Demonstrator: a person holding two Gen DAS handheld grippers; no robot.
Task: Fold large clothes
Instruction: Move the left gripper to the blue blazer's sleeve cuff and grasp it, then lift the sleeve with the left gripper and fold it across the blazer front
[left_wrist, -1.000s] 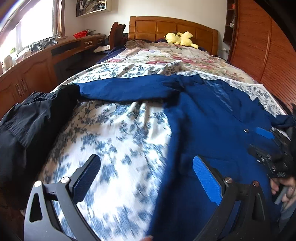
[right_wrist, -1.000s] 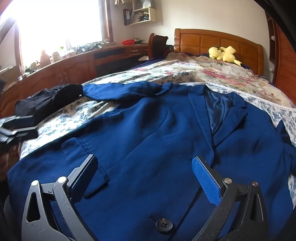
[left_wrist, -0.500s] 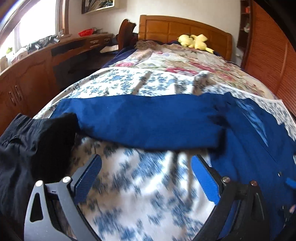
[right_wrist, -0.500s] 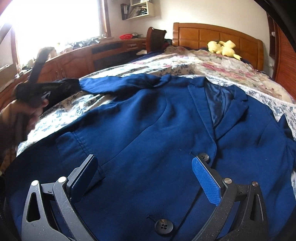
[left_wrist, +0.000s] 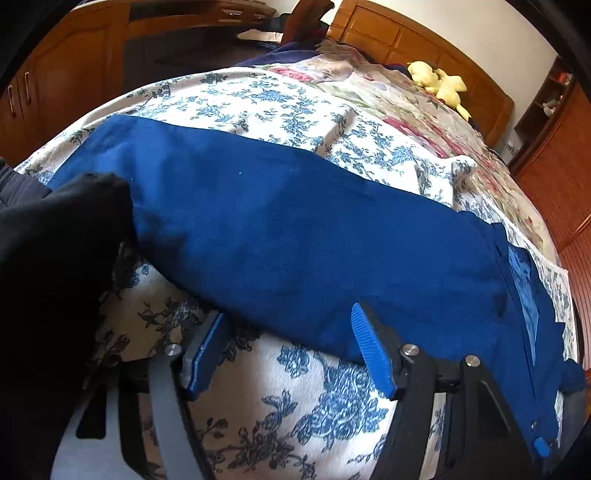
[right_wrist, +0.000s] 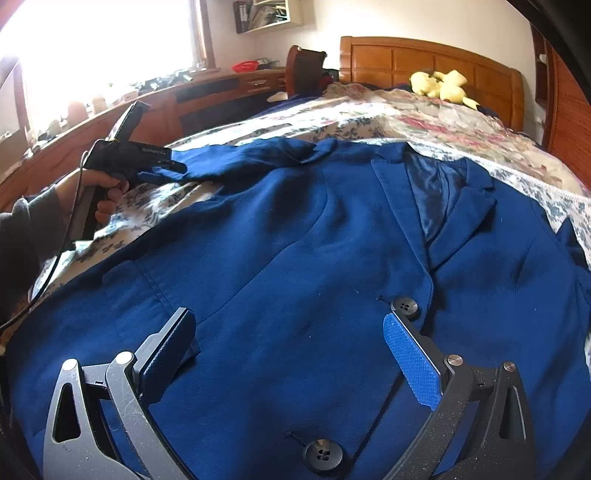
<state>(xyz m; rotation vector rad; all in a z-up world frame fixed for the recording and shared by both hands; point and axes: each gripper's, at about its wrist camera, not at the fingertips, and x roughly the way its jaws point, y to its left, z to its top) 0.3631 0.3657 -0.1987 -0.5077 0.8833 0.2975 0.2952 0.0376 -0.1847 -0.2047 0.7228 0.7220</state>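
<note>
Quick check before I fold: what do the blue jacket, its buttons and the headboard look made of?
Blue jacket: matte woven suiting, probably wool or a blend, with a shinier satin-like lining at the collar. Buttons: dark, four-holed, likely plastic. Headboard: varnished panelled wood with a glossy orange-brown finish.

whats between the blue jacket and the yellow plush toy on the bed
In the right wrist view, only bedding: past the blue jacket collar lies a strip of blue-flowered sheet, then a rumpled pink-flowered quilt running up to the yellow plush toy. Nothing else sits there.
</note>
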